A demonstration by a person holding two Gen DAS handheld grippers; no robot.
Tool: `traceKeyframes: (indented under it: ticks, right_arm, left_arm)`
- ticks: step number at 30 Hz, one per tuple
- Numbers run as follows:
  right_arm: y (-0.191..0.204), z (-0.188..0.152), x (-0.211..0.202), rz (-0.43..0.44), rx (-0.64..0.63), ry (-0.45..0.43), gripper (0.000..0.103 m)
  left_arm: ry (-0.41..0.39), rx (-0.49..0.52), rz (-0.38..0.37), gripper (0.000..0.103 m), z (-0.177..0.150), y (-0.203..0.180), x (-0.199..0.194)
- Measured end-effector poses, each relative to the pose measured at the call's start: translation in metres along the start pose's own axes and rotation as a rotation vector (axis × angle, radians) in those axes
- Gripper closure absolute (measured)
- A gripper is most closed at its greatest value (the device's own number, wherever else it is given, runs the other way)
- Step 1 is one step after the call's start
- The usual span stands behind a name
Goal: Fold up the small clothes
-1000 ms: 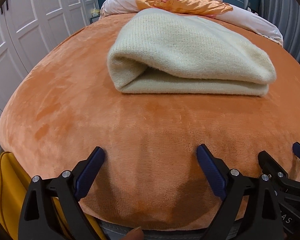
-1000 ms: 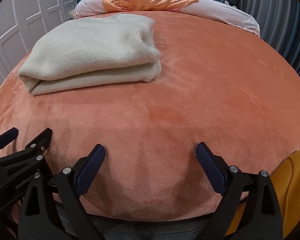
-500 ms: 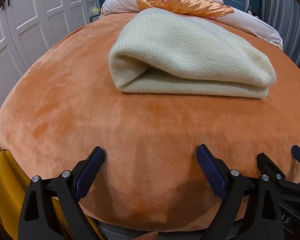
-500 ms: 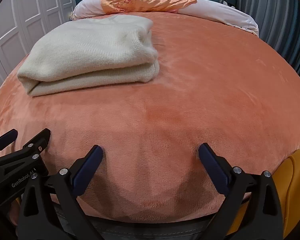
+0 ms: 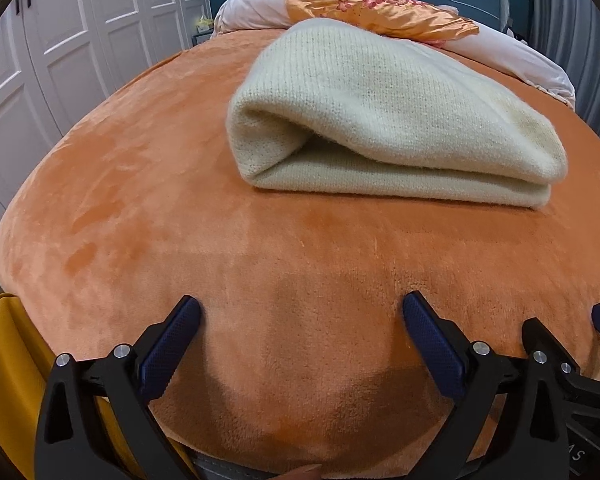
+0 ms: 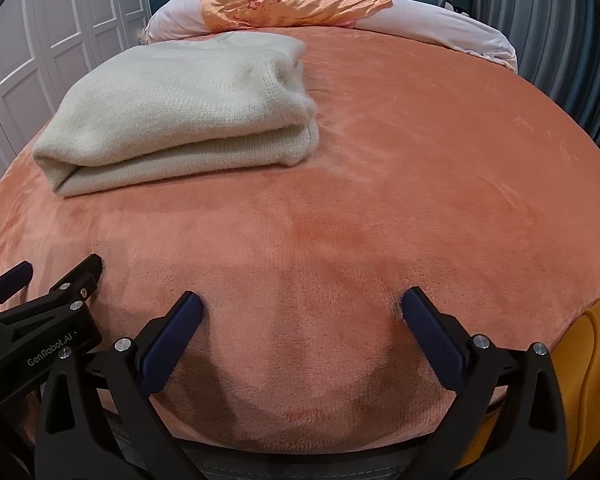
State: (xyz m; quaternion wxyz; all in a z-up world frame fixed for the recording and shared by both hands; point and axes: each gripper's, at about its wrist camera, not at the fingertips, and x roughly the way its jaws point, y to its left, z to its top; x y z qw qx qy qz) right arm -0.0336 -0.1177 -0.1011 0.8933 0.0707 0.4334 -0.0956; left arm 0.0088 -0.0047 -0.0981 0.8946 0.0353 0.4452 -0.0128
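A cream knit sweater [image 5: 380,112] lies folded into a thick rectangle on the orange plush bed cover [image 5: 140,208]; the right wrist view shows the sweater [image 6: 188,104] at upper left. My left gripper [image 5: 300,304] hovers over the near edge of the bed, well short of the sweater. Its jaws are opening and only bare blanket lies between them. Beside it, my right gripper [image 6: 301,298] is also opening, with nothing between its fingers. Each gripper shows in the other's view: the right gripper [image 5: 568,320] and the left gripper [image 6: 58,268].
An orange flowered satin pillow [image 5: 372,12] and a white bolster [image 6: 460,28] lie at the head of the bed. White wardrobe doors [image 5: 60,40] stand to the left, grey curtains [image 6: 560,40] to the right. Yellow fabric [image 6: 596,380] hangs below the near bed edge.
Both grippers' jaws have spread slightly wider. The hands and the folded sweater have stayed where they were.
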Motion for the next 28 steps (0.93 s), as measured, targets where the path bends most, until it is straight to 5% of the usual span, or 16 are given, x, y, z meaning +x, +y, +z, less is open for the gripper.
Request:
traceKeyframes:
  ticks: [28]
  right_arm:
    - [-0.0001, -0.0001, 0.0, -0.001, 0.0, -0.003, 0.005]
  left_arm:
    - [-0.004, -0.002, 0.001, 0.005, 0.0007, 0.0002, 0.0007]
